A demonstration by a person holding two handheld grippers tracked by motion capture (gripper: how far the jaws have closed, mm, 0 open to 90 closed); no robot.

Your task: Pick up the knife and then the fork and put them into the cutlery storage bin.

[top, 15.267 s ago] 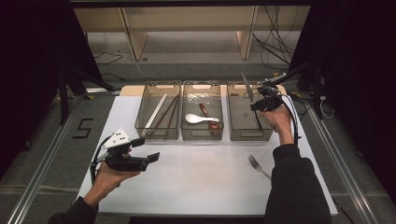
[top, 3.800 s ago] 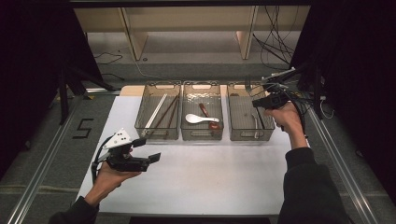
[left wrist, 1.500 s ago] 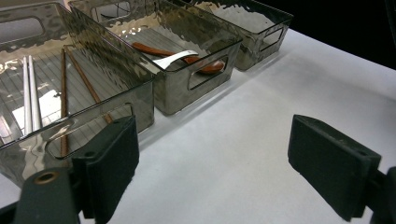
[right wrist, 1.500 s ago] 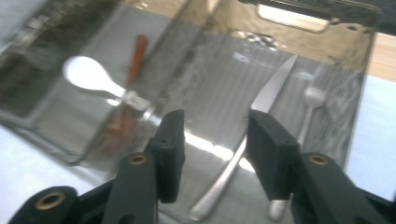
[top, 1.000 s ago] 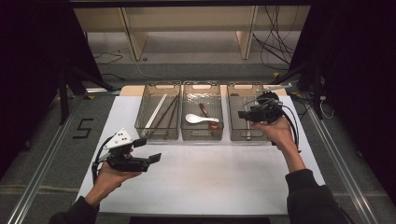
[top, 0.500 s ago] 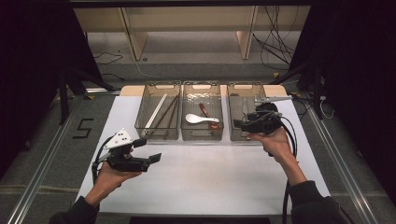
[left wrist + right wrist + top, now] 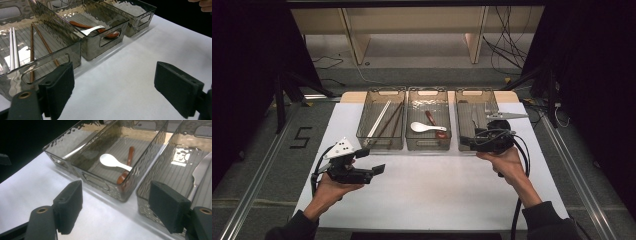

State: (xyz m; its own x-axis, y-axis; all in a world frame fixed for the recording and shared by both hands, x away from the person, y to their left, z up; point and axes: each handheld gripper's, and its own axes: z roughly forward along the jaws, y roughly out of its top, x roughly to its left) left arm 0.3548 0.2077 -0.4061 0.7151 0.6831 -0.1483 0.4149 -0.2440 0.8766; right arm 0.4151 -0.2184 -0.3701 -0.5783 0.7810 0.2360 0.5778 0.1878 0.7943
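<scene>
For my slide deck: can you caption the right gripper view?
Open right gripper above three smoky bins; white spoon in the middle bin, a knife in the right one.

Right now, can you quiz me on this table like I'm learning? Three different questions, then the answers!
1. How many see-through bins stand in the row?
2. True or false: the white spoon lies in the middle bin.
3. Which is in the bin nearest the left claw: A chopsticks, B fork, C plate?

Key
1. Three.
2. True; it lies beside a brown spoon.
3. A, chopsticks.
</scene>
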